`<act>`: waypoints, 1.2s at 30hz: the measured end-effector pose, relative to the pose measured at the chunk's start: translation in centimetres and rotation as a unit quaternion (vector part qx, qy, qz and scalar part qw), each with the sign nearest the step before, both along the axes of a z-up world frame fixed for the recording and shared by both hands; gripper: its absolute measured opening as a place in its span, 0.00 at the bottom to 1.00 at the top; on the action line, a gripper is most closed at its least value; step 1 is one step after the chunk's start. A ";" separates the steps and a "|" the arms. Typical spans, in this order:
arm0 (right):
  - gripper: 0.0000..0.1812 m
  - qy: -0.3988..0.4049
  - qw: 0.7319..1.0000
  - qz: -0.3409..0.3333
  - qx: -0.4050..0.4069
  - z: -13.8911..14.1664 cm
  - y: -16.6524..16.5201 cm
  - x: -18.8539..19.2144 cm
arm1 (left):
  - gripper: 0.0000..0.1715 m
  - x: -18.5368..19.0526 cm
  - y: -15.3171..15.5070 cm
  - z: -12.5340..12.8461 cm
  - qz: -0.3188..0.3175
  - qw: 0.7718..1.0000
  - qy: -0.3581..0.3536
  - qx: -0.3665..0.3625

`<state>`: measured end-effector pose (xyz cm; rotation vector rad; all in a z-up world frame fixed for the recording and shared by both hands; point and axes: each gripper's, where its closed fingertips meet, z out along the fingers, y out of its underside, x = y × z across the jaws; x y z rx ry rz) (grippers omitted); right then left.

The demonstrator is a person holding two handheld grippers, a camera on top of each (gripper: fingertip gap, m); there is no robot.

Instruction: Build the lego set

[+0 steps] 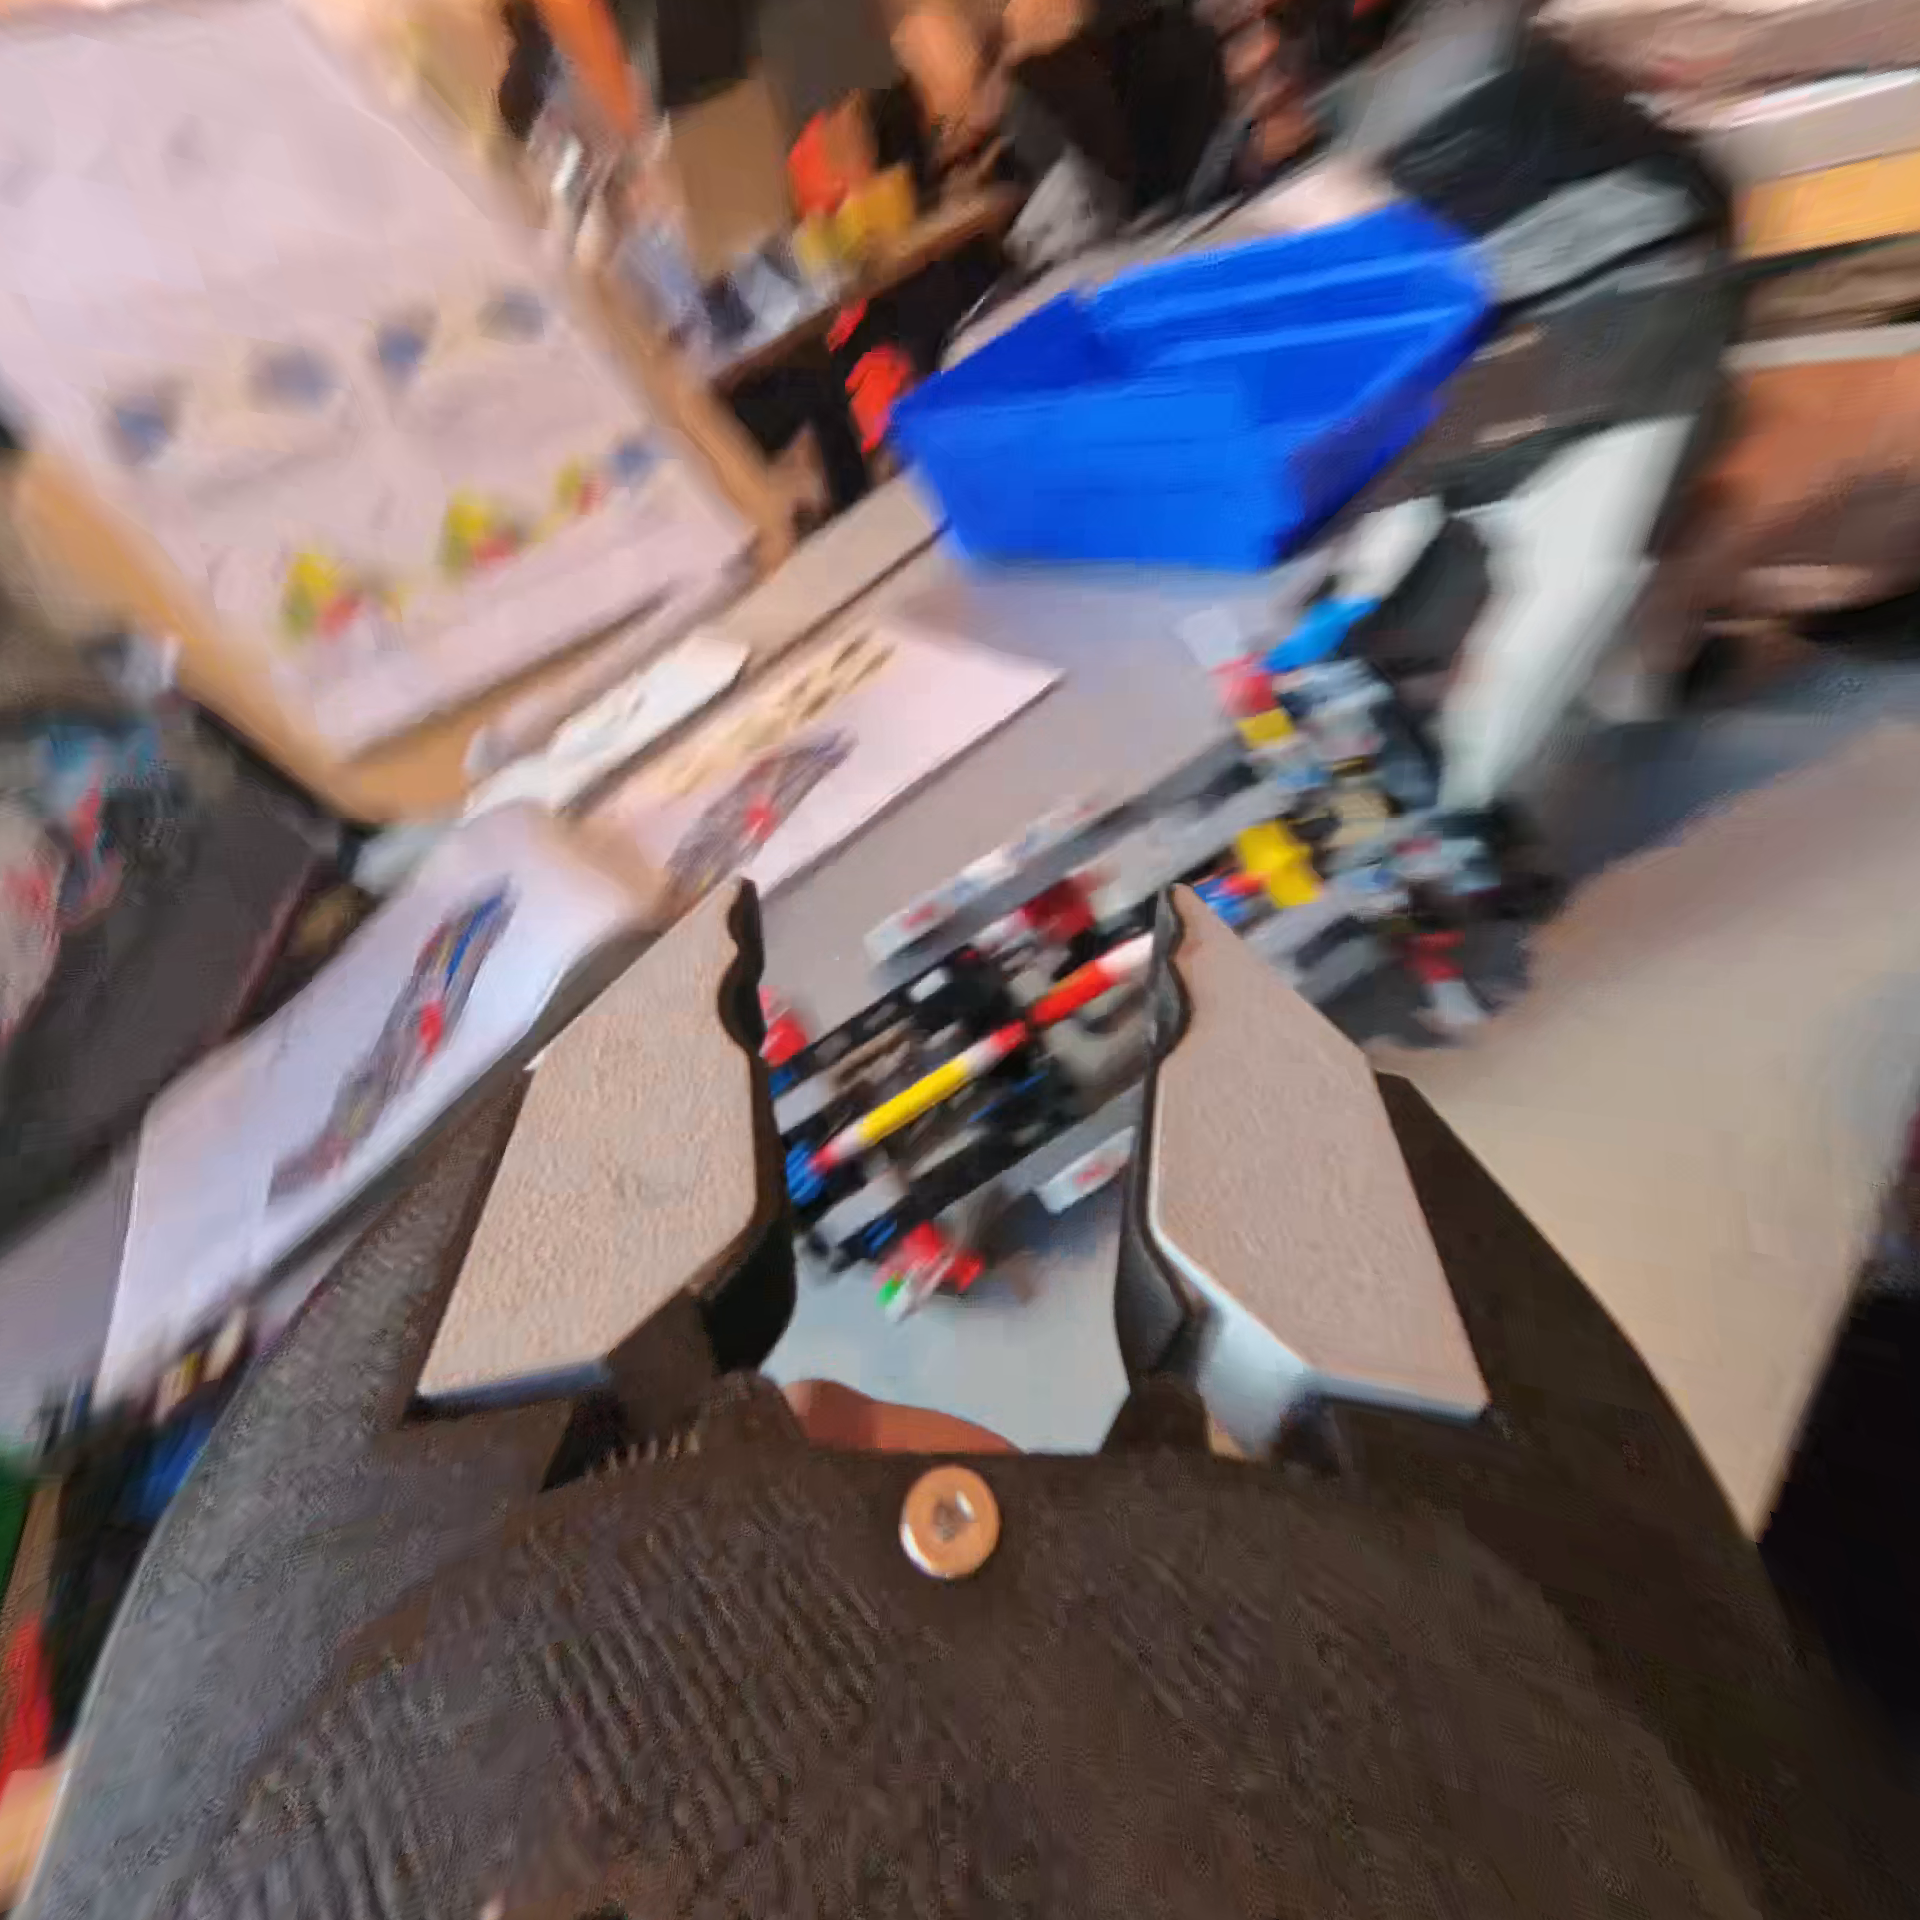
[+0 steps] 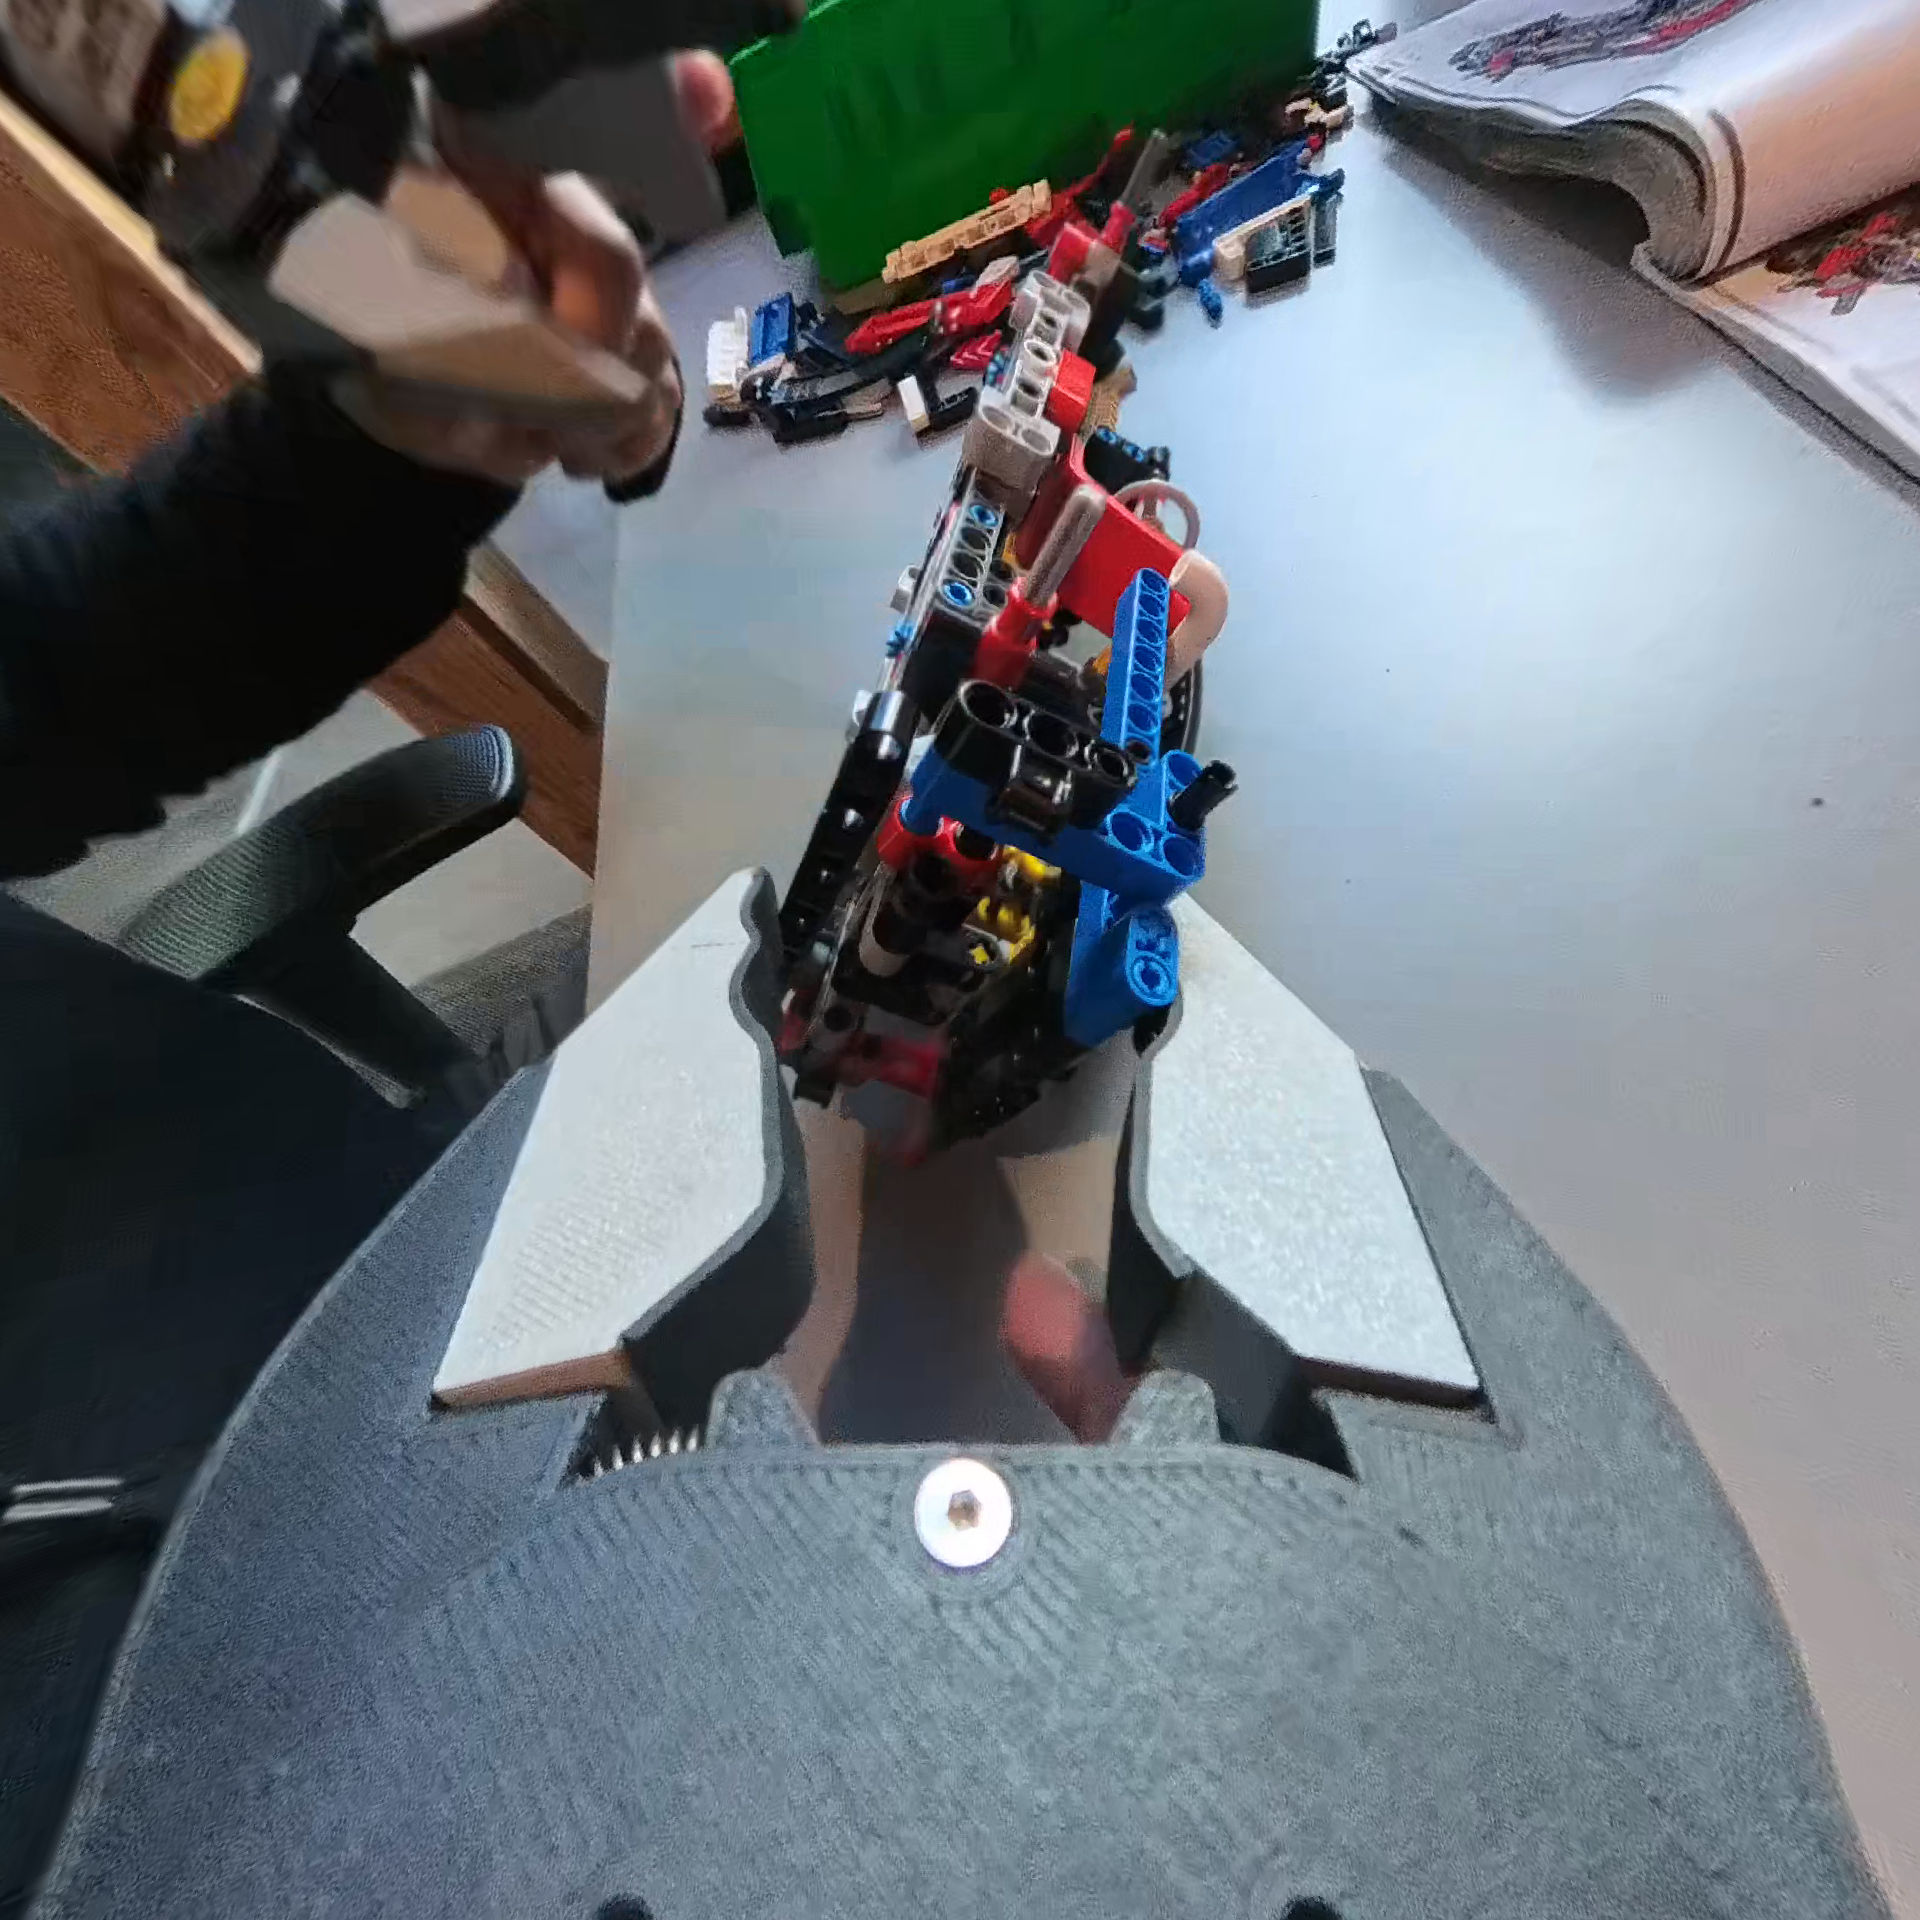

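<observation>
A long lego model [image 2: 1039, 748] of black, blue and red beams stretches away over the grey table [image 2: 1507, 727]. My right gripper [image 2: 971, 935] is shut on its near end, with a finger on each side. In the blurred left wrist view the model [image 1: 987, 1060] shows beyond my left gripper [image 1: 956, 914], which is open and empty, with nothing between its fingers. The left gripper also shows in the right wrist view [image 2: 447, 301], up in the air at the upper left, held by a hand in a black sleeve, apart from the model.
A pile of loose lego pieces [image 2: 1039, 291] lies before a green bin [image 2: 987, 114] at the far end. An open instruction booklet [image 2: 1662, 125] lies at the right. A blue bin [image 1: 1195, 416] stands farther back. An office chair [image 2: 312, 831] is beside the table's left edge.
</observation>
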<state>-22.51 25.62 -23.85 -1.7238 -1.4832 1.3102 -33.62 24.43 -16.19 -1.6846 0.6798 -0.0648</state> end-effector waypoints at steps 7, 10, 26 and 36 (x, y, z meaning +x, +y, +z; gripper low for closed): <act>0.37 0.010 0.993 0.030 0.117 0.2 0.1 -0.7 | 0.39 -5.8 3.8 -7.1 -0.028 0.958 -0.108 -0.265; 0.37 0.011 0.986 0.045 0.162 0.5 0.4 -0.9 | 0.33 -5.6 3.9 -6.8 -0.066 0.960 -0.116 -0.247; 0.36 0.015 0.726 0.085 0.683 0.2 2.2 -0.6 | 0.30 -4.4 -2.3 -6.5 0.005 0.981 0.178 0.071; 0.32 0.014 0.650 0.118 0.751 -2.0 2.9 1.7 | 0.23 -2.6 -3.4 -10.3 0.004 0.921 0.382 0.071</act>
